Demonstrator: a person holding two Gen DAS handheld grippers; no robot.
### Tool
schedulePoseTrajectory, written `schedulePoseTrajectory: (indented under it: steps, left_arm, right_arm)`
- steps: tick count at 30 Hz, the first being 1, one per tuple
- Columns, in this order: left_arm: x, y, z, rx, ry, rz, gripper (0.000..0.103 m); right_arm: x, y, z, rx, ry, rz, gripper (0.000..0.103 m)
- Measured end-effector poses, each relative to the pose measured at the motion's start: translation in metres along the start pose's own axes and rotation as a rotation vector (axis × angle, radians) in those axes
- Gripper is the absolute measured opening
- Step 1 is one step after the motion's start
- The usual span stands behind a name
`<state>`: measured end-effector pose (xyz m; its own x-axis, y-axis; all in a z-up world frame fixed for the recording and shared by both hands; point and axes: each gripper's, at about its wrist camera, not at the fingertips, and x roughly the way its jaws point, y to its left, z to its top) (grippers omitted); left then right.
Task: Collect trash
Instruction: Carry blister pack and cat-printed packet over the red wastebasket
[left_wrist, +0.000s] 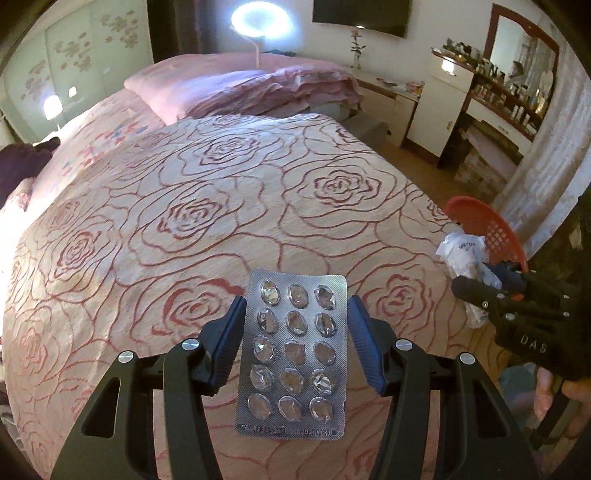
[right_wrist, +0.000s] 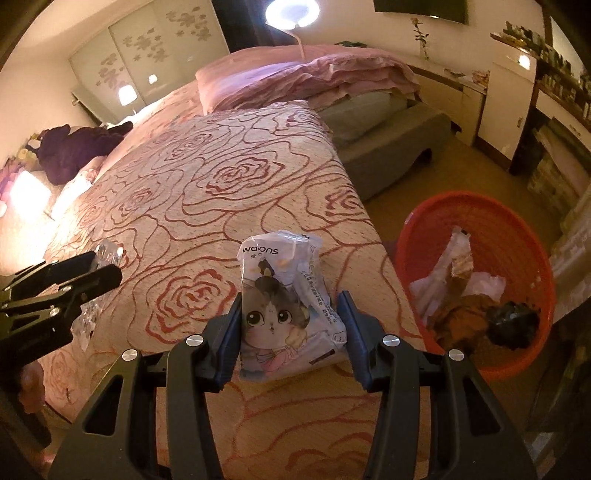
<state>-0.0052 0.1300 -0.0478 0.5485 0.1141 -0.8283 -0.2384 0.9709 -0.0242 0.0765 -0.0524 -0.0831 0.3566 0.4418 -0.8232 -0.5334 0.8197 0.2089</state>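
a silver foil blister pack (left_wrist: 291, 354) with three columns of crushed, emptied oval pockets sits upright between the blue-padded fingers (left_wrist: 232, 334) of the left gripper (left_wrist: 295, 343). both pads press on its long edges, so the jaws are closed on it at about the pack's width, and it is held above the pink bedspread with red rose outlines (left_wrist: 207, 221). in the right wrist view the same pack shows only as a shiny sliver (right_wrist: 109, 254) past the black arm of the left gripper.

the right gripper (right_wrist: 290, 325) has its own catch: a crumpled white plastic wrapper printed with a cartoon cat (right_wrist: 284, 310). its blue pads squeeze the wrapper from both sides, jaws partly closed to the packet's width, and the wrapper bulges up out of the grip above the bedspread (right_wrist: 207, 192). from the left wrist view the wrapper (left_wrist: 465, 254) appears as a pale crinkled bundle at the tip of the right gripper (left_wrist: 476, 280), near the bed's right edge.

just beyond that edge, on the floor, stands a round orange plastic mesh basket (right_wrist: 517, 229), holding white paper, a brown scrap and something black. its rim (left_wrist: 476, 210) shows behind the wrapper in the left view.

farther back lie folded pink quilts (left_wrist: 258, 88), a glowing ring lamp (left_wrist: 260, 18) and a white cabinet (left_wrist: 443, 107).
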Motion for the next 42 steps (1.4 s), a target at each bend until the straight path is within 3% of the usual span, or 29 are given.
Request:
schedulePoseTrajectory:
  steps: [18,42]
  left_arm:
    - [0.013,-0.049,0.021,0.101,-0.001,-0.050,0.054]
    - [0.023,-0.117,0.050,0.232,-0.022,-0.124,0.054]
  right_arm:
    - [-0.017,-0.038,-0.001,0.090,-0.031,-0.025,0.048]
    - [-0.047,-0.100,0.002,0.216,-0.104,-0.119,0.048]
